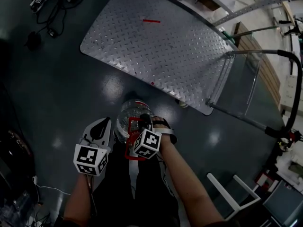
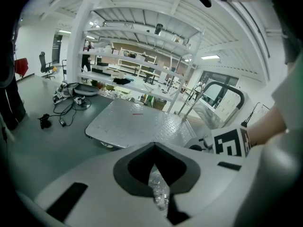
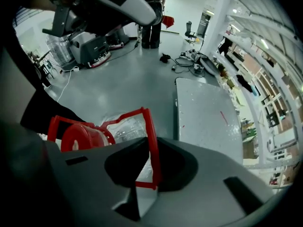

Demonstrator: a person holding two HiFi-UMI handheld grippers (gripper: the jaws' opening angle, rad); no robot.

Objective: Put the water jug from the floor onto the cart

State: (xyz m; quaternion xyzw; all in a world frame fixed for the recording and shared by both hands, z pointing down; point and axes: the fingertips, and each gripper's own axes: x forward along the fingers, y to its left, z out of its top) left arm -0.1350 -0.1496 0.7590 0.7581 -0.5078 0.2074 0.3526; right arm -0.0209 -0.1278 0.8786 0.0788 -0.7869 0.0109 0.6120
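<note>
Right gripper view: the right gripper (image 3: 149, 145) has its jaws closed onto the red handle (image 3: 149, 126) of the water jug (image 3: 124, 126). The thin strap passes straight through the tips, and the red cap (image 3: 81, 137) sits at their 9 o'clock.

Head view: the jug stands on the floor (image 1: 71, 93) at the person's feet, not yet lifted. The cart deck (image 1: 161, 46) lies at the jug's 12 to 1 o'clock, well apart, with the push bar (image 1: 296, 89) at the deck's 3 o'clock.

Left gripper view: the left gripper (image 2: 154, 146) has its jaws pressed together, pinching nothing. It sits just beside the jug at its 9 o'clock, and clear plastic shows through the slit behind the tips.

Risks (judgement):
- The whole load hangs on one narrow strap. An off-centre pinch could let the strap slide out, or let the jug swing and twist.
- The left gripper carries nothing. Closed, it can only nudge the wall to steady a swing.
- The fill level cannot be read, so the weight is unknown.
- If the lift is too low, the base clips the deck edge and may shove the cart.
- A tall jug set near the deck rim could topple.
</note>
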